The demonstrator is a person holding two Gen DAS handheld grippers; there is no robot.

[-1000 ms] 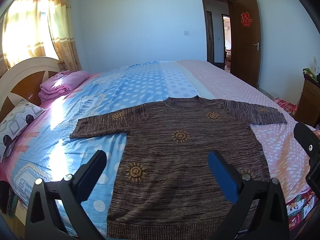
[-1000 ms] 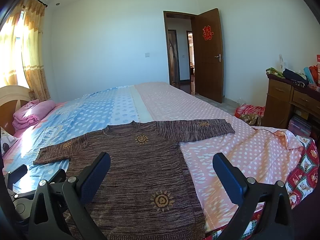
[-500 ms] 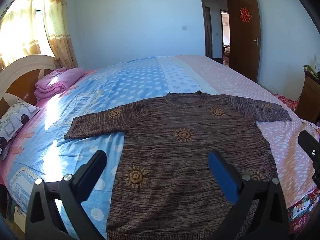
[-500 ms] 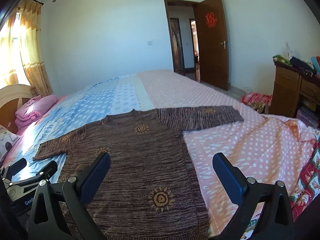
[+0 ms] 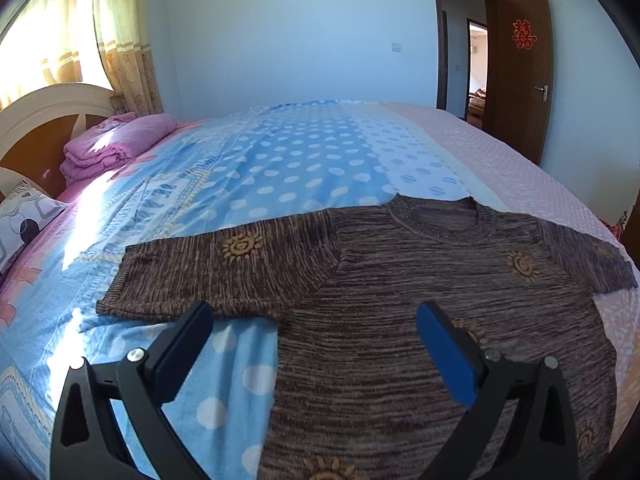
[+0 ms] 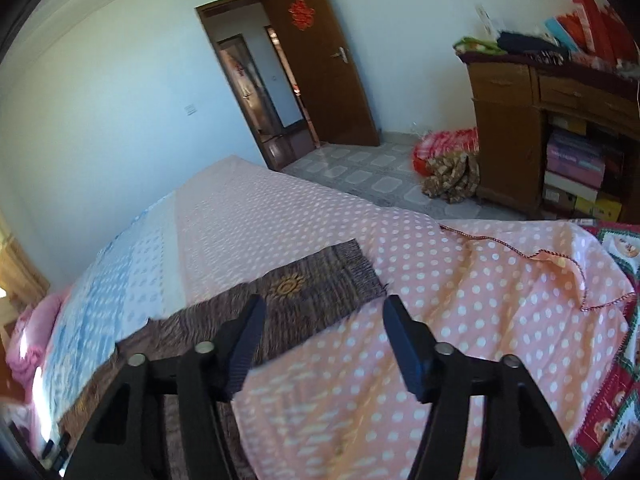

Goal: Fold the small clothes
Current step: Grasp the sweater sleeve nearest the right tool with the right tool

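A brown knit sweater (image 5: 420, 300) with orange sun motifs lies flat on the bed, front up, sleeves spread. My left gripper (image 5: 312, 332) is open and empty, hovering just short of the left sleeve (image 5: 224, 272) and its underarm. My right gripper (image 6: 322, 330) is open and empty, tilted, close above the lower edge of the right sleeve (image 6: 304, 300), near its cuff. Neither gripper touches the cloth as far as I can tell.
The bed has a blue dotted sheet (image 5: 304, 168) and a pink dotted sheet (image 6: 440, 304). Folded pink bedding (image 5: 116, 144) and a headboard (image 5: 36, 120) are at the left. A wooden cabinet (image 6: 552, 128) and an open door (image 6: 324, 76) stand beyond the bed.
My left gripper has swung left and forward toward the left sleeve. My right gripper has swung right and tilted, coming close to the right sleeve's cuff. Its jaws look narrower than before.
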